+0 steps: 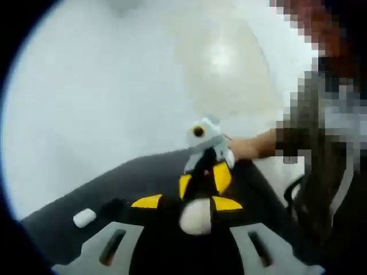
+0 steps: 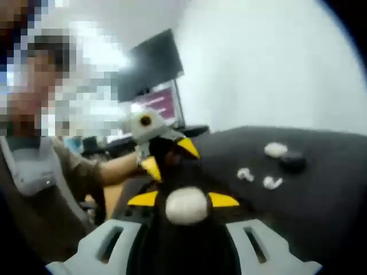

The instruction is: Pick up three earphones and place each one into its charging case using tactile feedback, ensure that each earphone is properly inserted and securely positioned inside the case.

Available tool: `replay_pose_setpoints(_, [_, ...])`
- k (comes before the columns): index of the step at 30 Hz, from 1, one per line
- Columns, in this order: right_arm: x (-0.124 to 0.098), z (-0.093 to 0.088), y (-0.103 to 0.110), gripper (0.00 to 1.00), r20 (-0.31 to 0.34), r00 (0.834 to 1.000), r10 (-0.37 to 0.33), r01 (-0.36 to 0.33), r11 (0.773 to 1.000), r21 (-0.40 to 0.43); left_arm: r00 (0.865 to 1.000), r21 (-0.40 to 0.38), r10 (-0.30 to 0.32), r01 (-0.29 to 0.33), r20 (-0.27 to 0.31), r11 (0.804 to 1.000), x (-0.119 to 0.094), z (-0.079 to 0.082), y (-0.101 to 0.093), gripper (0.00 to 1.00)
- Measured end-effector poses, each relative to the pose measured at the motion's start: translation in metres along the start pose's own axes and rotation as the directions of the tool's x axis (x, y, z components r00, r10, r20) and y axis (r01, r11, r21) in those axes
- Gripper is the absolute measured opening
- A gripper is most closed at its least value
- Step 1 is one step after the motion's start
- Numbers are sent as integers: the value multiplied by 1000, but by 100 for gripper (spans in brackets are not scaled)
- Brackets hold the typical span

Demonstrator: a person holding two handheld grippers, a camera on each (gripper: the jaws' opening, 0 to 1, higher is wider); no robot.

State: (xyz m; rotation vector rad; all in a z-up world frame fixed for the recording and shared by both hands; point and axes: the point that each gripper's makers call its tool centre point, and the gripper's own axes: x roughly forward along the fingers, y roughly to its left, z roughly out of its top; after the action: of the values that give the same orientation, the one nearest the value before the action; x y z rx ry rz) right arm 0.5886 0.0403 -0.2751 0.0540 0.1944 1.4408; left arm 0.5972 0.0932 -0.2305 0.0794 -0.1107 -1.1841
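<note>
Right gripper view: right gripper (image 2: 186, 201) clamps white case (image 2: 186, 207).

A white rounded charging case (image 2: 186, 206) sits clamped between yellow-tipped gripper (image 2: 182, 200) jaws. On the dark surface (image 2: 321, 195) lie two small white earphones (image 2: 245, 174) (image 2: 272, 183), near a white case (image 2: 276, 149) touching a black case (image 2: 293, 161). Another white piece (image 1: 84, 217) lies near the surface's edge.

I've got a dark table (image 2: 321, 189); right of frame lie two white earphones (image 2: 245, 174) (image 2: 272, 183), a white case (image 2: 276, 149), a black case (image 2: 293, 161).
</note>
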Motion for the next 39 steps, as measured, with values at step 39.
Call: replay_pose_setpoints(39, [29, -43, 0, 38, -251, 966, -57, 1, 976, -216, 866, -113, 500, -494, 31, 862, -46, 4, 96, 8])
